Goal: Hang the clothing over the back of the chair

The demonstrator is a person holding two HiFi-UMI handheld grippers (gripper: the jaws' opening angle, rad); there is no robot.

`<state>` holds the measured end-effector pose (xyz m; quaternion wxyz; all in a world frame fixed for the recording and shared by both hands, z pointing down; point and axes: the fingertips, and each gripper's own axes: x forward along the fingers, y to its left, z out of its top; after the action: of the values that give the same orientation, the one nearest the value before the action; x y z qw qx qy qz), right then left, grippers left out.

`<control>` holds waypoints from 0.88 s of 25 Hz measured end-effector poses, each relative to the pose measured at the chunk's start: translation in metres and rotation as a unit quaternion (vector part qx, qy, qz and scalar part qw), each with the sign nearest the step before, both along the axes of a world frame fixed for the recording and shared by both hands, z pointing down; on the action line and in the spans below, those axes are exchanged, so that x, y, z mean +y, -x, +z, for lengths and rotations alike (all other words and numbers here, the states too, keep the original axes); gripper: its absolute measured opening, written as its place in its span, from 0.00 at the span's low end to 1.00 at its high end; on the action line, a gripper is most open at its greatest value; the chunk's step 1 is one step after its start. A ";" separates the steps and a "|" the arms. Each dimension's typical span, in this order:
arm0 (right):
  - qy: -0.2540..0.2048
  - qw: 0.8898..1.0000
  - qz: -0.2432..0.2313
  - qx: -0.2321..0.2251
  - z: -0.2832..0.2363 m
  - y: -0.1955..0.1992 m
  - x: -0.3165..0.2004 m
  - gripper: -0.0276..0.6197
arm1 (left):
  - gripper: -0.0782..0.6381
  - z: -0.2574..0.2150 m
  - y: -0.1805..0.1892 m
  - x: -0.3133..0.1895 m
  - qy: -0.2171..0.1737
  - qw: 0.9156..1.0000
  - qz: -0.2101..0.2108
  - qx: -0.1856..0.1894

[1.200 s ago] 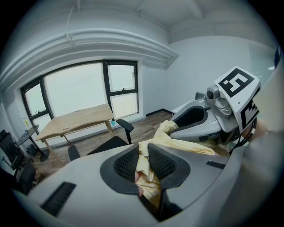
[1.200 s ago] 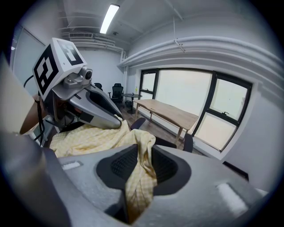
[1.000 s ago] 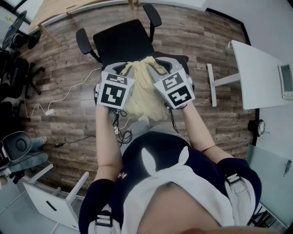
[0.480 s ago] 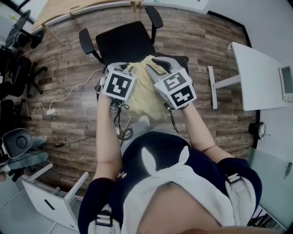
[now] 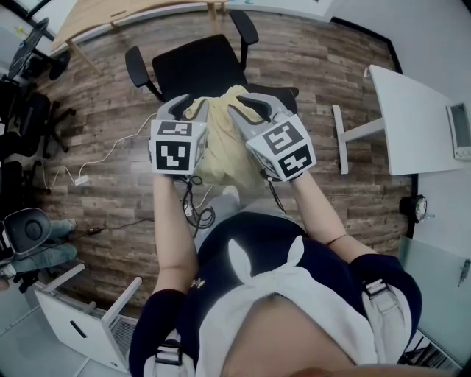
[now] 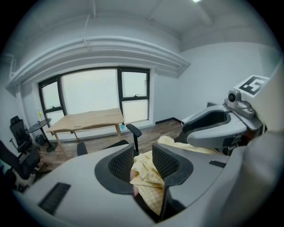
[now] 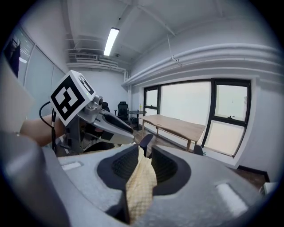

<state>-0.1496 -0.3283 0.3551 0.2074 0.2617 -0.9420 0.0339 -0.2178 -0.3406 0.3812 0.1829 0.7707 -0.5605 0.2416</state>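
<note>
A pale yellow piece of clothing (image 5: 221,147) hangs bunched between my two grippers, just short of the black office chair (image 5: 199,66) with its armrests. My left gripper (image 5: 184,109) holds the left side. In the left gripper view its jaws (image 6: 143,162) have just been opening, and the cloth (image 6: 148,181) lies loosely between the pads. My right gripper (image 5: 246,107) is shut on a thin fold of the cloth (image 7: 140,186), which is pinched between its pads (image 7: 141,166). The other gripper shows in each gripper view.
A white desk (image 5: 412,118) stands at the right. A wooden table (image 5: 96,18) is beyond the chair by the windows. A white cable (image 5: 110,151) trails on the wood floor at the left, near more black chairs (image 5: 22,110). A white cabinet (image 5: 88,324) is at the lower left.
Both grippers have lifted a little with the cloth. The left gripper has tilted so that its marker cube faces the camera squarely, and its jaws stand wider apart.
</note>
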 end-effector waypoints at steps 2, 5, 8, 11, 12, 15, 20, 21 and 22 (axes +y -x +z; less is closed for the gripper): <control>-0.004 1.000 -0.008 -0.009 -0.005 0.000 0.009 0.18 | 0.29 -0.014 0.000 0.008 -0.029 0.999 -0.017 0.010; -0.023 0.999 -0.008 -0.030 -0.013 -0.005 0.019 0.08 | 0.29 -0.033 -0.007 0.024 -0.061 0.997 -0.028 0.043; -0.033 0.998 -0.014 -0.045 -0.018 -0.010 0.028 0.07 | 0.29 -0.043 -0.018 0.038 -0.084 0.994 -0.031 0.065; -0.035 0.998 -0.027 -0.052 -0.022 -0.014 0.037 0.05 | 0.28 -0.045 -0.033 0.050 -0.094 0.993 -0.022 0.068; -0.034 0.997 -0.031 -0.054 -0.022 -0.016 0.040 0.05 | 0.27 -0.045 -0.037 0.054 -0.097 0.993 -0.023 0.066; -0.030 0.997 -0.038 -0.061 -0.022 -0.022 0.052 0.05 | 0.20 -0.047 -0.047 0.067 -0.111 0.992 -0.032 0.052; -0.036 0.995 -0.052 -0.083 -0.030 -0.028 0.072 0.04 | 0.12 -0.051 -0.061 0.089 -0.127 0.990 -0.038 0.041; -0.038 0.994 -0.056 -0.088 -0.031 -0.030 0.076 0.04 | 0.12 -0.050 -0.066 0.093 -0.127 0.990 -0.034 0.039; -0.041 0.993 -0.060 -0.091 -0.032 -0.032 0.081 0.04 | 0.12 -0.050 -0.071 0.097 -0.128 0.991 -0.030 0.038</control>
<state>-0.1176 -0.2474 0.3226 0.1113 0.2086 -0.9716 0.0069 -0.1470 -0.2438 0.3315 0.1114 0.7791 -0.6026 0.1326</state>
